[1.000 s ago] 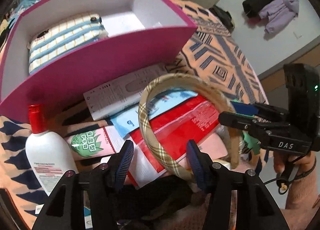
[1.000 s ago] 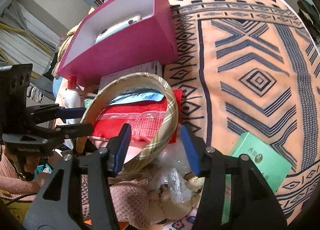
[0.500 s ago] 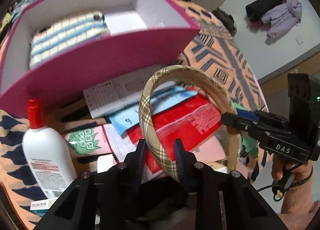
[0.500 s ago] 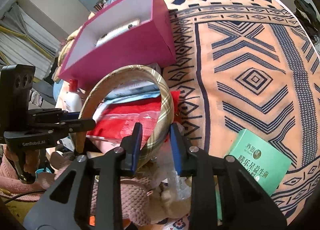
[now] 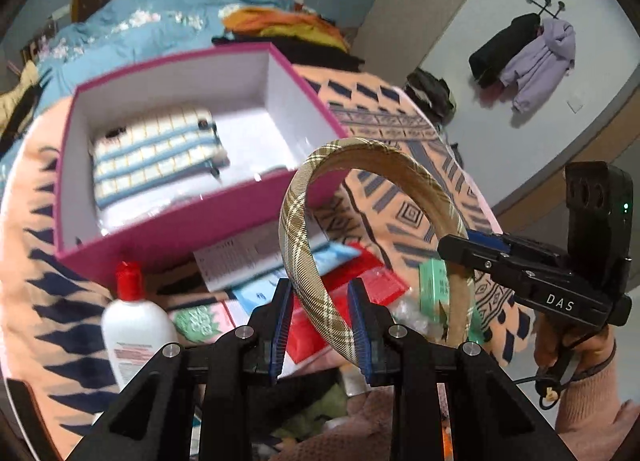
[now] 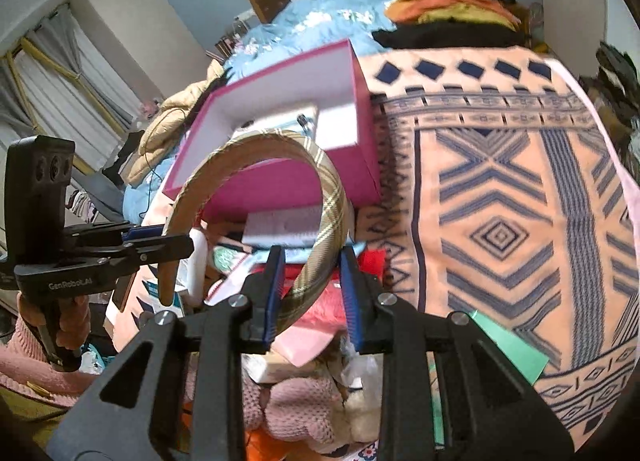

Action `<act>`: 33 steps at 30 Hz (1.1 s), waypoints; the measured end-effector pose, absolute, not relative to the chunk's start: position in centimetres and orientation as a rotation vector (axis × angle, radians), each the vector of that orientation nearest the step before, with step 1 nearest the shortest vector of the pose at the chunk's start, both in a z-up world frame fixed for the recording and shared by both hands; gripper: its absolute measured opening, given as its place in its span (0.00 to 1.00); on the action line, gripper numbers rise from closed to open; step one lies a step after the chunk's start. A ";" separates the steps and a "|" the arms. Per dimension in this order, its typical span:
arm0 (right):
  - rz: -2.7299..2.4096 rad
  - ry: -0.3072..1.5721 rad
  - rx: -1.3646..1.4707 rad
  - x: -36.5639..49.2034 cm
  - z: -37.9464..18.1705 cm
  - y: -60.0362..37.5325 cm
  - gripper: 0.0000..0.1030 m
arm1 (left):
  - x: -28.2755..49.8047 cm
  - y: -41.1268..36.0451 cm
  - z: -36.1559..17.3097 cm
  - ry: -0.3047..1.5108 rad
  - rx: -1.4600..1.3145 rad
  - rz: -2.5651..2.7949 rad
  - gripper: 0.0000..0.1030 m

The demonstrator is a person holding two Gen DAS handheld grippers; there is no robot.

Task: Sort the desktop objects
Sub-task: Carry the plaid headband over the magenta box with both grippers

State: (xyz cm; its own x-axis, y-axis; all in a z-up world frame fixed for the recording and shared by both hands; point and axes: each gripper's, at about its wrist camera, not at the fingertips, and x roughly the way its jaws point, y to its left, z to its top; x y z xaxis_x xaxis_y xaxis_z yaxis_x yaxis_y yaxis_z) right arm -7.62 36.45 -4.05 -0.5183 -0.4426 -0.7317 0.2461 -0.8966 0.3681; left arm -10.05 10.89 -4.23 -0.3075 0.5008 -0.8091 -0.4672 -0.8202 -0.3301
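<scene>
Plaid fabric covers the headband (image 5: 294,221), which is held raised above the clutter, in front of the pink box (image 5: 168,229). One end is pinched by the left hand-held gripper (image 5: 320,325), the other by the right hand-held gripper (image 6: 310,293) (each seen side-on in the other's view). A striped pouch (image 5: 156,149) is seen inside the box, and a white bottle (image 5: 136,329) stands just beside it on the patterned cloth (image 6: 520,201).
</scene>
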 end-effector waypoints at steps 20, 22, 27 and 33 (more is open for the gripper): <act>-2.422 -0.188 1.117 -11.8 -0.6 33.9 0.29 | -13.1 9.0 -0.9 -0.060 -1.242 2.292 0.27; -2.420 -0.184 1.115 -12.3 -0.5 33.8 0.29 | -13.5 8.9 -0.8 -0.057 -1.240 2.303 0.27; -2.417 -0.177 1.108 -13.5 -0.3 33.5 0.29 | -14.5 8.9 -0.7 -0.052 -1.233 2.322 0.27; -2.418 -0.164 1.106 -14.9 -0.2 33.4 0.29 | -15.6 9.1 -0.5 -0.046 -1.228 2.336 0.27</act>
State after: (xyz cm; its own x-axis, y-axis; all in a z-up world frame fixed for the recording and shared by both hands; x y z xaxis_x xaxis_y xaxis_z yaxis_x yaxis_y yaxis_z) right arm -14.90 33.36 -0.16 -0.5627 -0.4656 -0.6830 0.3689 -0.8809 0.2966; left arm -15.59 9.10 -0.47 -0.4703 0.4409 -0.7645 -0.4108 -0.8761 -0.2525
